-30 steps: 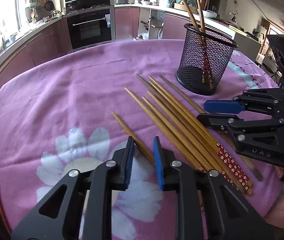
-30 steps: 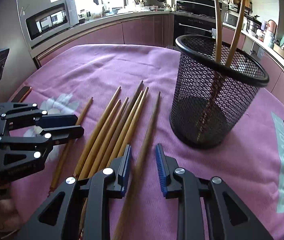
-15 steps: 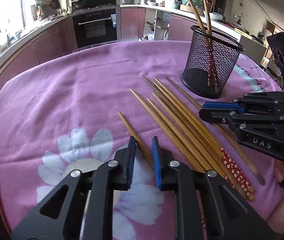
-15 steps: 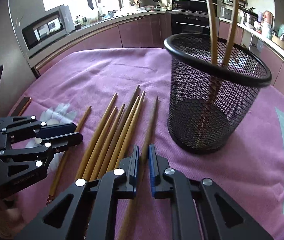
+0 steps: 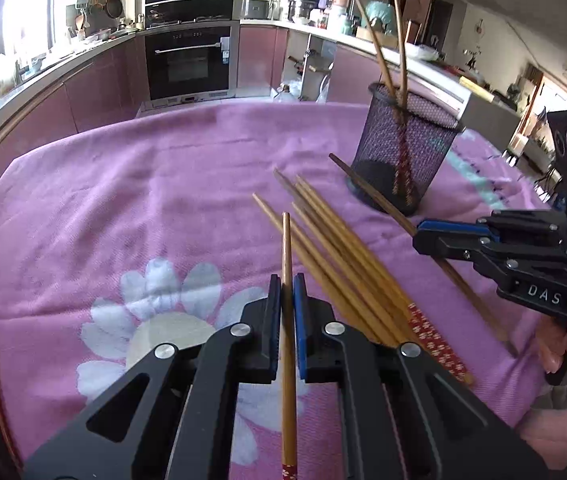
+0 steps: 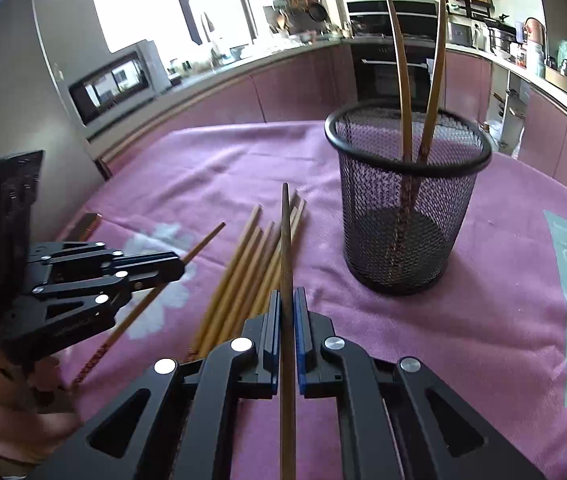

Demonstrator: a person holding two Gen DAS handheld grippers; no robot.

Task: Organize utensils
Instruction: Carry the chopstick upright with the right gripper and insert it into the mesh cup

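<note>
On the pink cloth [image 5: 131, 200], each gripper, left [image 5: 288, 308] and right [image 6: 288, 312], pinches one chopstick; next, carry both into the mesh cup [image 6: 407, 216].

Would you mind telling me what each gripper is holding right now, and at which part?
Each holds one chopstick. The left gripper pinches a light chopstick partway along its shaft, thin tip forward; the right gripper pinches a darker chopstick likewise.

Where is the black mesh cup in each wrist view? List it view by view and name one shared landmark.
Left wrist view: the black mesh cup stands upper right, beyond the loose chopsticks.
Right wrist view: the black mesh cup stands right of centre, two chopsticks upright in it.
Shared landmark: the built-in oven behind the table.
</note>
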